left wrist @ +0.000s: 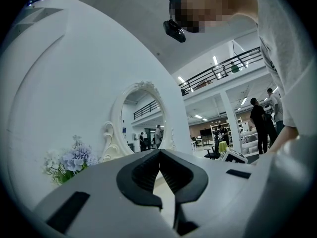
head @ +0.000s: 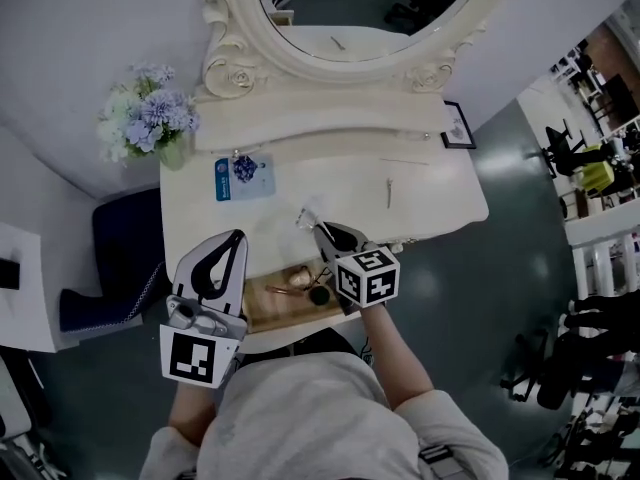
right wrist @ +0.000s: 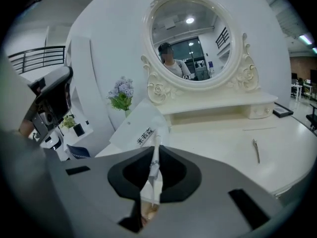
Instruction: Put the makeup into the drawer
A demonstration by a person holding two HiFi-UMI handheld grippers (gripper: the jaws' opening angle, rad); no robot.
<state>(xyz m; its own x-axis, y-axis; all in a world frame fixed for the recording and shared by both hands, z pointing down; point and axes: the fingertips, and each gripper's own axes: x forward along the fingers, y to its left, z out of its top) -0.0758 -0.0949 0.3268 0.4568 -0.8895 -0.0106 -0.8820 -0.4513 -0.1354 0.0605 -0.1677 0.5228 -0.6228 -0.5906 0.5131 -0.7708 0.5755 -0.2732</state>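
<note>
Right hand-held gripper (head: 322, 230) is clenched on a white sachet (head: 306, 215). The right gripper view shows the jaws pinched tight on it, with the printed upper end sticking out past the tips and the lower end hanging down between the jaws. The sachet sits over the front part of the surface (head: 420, 193), just behind the open drawer (head: 262, 313), so it is not in the drawer. The gripper points forward and somewhat down, toward the mirror (head: 350, 8).

Left hand-held gripper (head: 236, 238) is clenched with nothing in it. In the left gripper view the tips meet and only the room shows behind them. It hangs at the front left corner of the surface, left of the drawer and apart from the right gripper, pointing about level.

The drawer is pulled out toward the person and has a wood bottom. Inside lie a rose-gold tube (head: 296, 278) and a black round item (head: 319, 295), both close under the right gripper.

Also on the surface:
- A blue packet (head: 243, 176) lies left of centre.
- A thin pin (head: 389, 192) lies to the right, well apart from the sachet.
- Flowers (head: 148, 113) stand at the back left corner.
- A small frame (head: 458, 125) stands at the back right.
</note>
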